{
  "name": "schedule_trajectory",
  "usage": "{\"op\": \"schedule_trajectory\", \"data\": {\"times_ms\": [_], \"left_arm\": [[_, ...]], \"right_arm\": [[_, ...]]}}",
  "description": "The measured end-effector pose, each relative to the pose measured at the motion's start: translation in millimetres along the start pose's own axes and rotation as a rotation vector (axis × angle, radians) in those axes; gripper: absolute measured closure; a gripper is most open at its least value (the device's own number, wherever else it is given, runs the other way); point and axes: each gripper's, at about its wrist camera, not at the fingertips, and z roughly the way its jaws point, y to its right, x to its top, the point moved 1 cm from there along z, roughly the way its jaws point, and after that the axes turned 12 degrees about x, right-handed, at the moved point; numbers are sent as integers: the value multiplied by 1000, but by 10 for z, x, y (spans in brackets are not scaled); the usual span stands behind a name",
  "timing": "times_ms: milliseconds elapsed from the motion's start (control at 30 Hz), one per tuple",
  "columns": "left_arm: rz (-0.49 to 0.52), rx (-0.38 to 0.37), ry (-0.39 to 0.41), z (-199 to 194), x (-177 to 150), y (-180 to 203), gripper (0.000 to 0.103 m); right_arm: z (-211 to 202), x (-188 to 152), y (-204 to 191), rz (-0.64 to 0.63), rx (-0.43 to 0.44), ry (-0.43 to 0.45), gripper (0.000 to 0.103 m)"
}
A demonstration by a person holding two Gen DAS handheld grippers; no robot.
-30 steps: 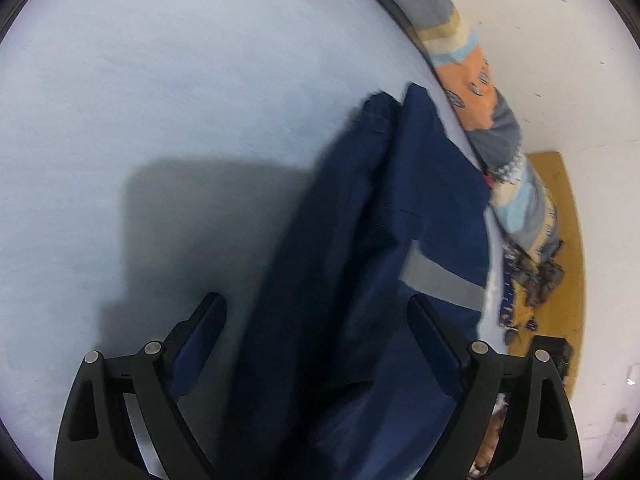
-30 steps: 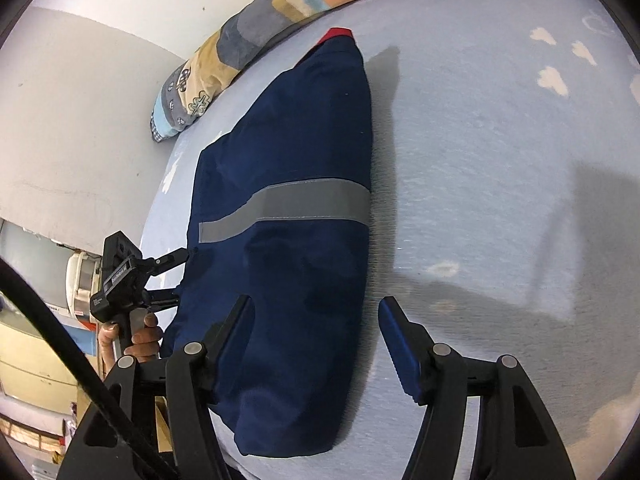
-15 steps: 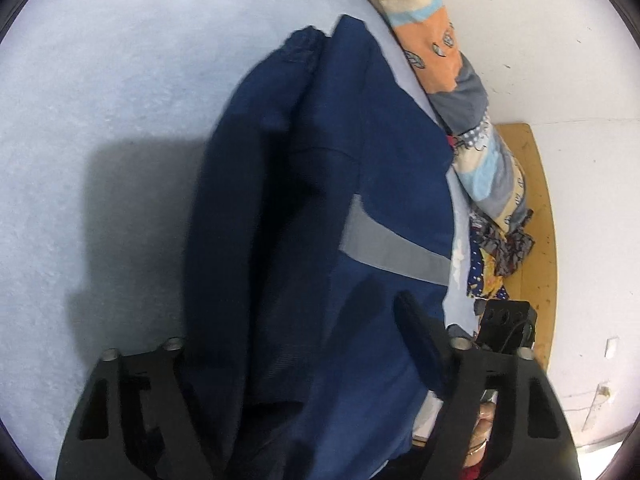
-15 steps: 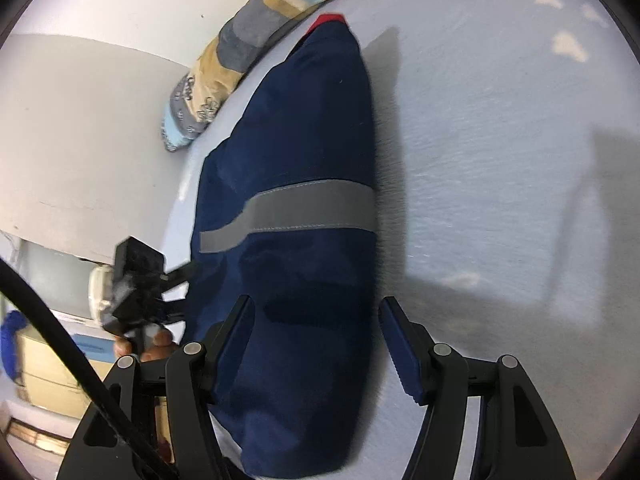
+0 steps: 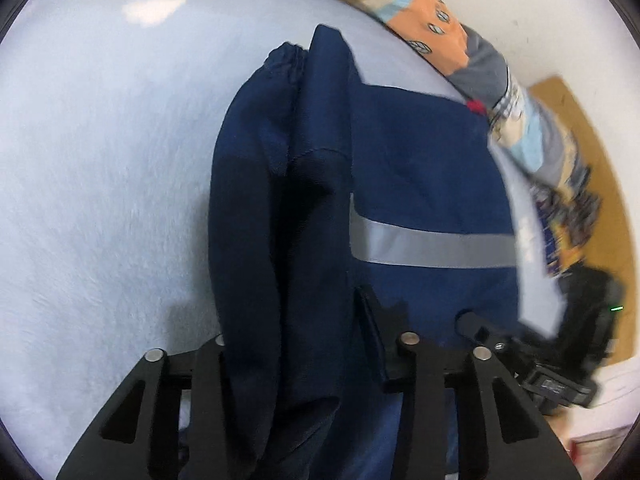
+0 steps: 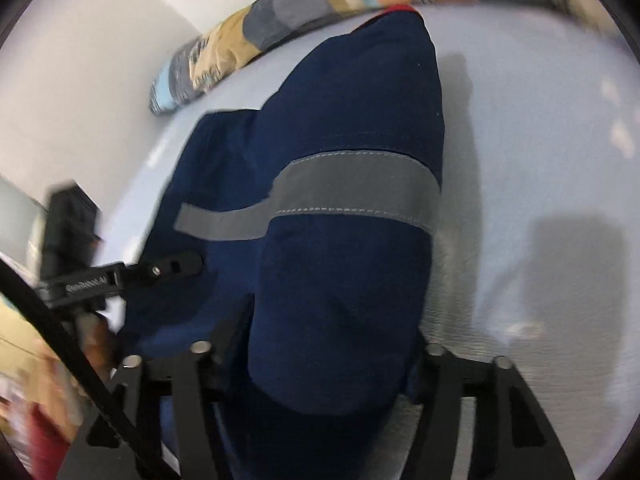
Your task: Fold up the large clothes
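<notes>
A navy jacket [image 5: 420,152] with a grey reflective stripe [image 5: 432,246] lies lengthwise on a pale blue bedsheet [image 5: 100,180]. My left gripper [image 5: 296,340] is at the jacket's near end. Its jaws are closing, and a thick fold of navy cloth is pinched between its fingers [image 5: 372,320]. In the right wrist view the jacket [image 6: 340,280] bulges over my right gripper [image 6: 324,352]. Its jaws are closing around the near edge, and the fingertips are hidden under the cloth. The left gripper's black body [image 6: 120,276] shows at the jacket's left side, with a hand [image 6: 96,340] below it.
A patchwork quilt roll [image 5: 440,36] in orange, grey and blue runs along the bed's far side by the white wall [image 6: 80,80]. A wooden board [image 5: 600,152] and dark patterned cloth [image 5: 568,216] lie beyond the bed's right edge. Bare sheet [image 6: 540,140] lies right of the jacket.
Both grippers have pushed in onto the jacket's near end and narrowed. The left one now has a fold of cloth between its fingers, and the jacket has bunched up over both.
</notes>
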Motion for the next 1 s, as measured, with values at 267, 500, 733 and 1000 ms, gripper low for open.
{"op": "schedule_trajectory", "data": {"times_ms": [267, 500, 733, 1000], "left_arm": [[33, 36, 85, -281, -89, 221, 78], [80, 3, 112, -419, -188, 594, 79], [182, -44, 125, -545, -446, 1170, 79], [264, -56, 146, -530, -858, 1796, 79]], "right_arm": [[-288, -48, -479, -217, -178, 26, 55], [-706, -66, -356, -193, -169, 63, 56], [-1289, -367, -83, -195, -189, 86, 56], [-1741, -745, 314, -133, -230, 83, 56]]}}
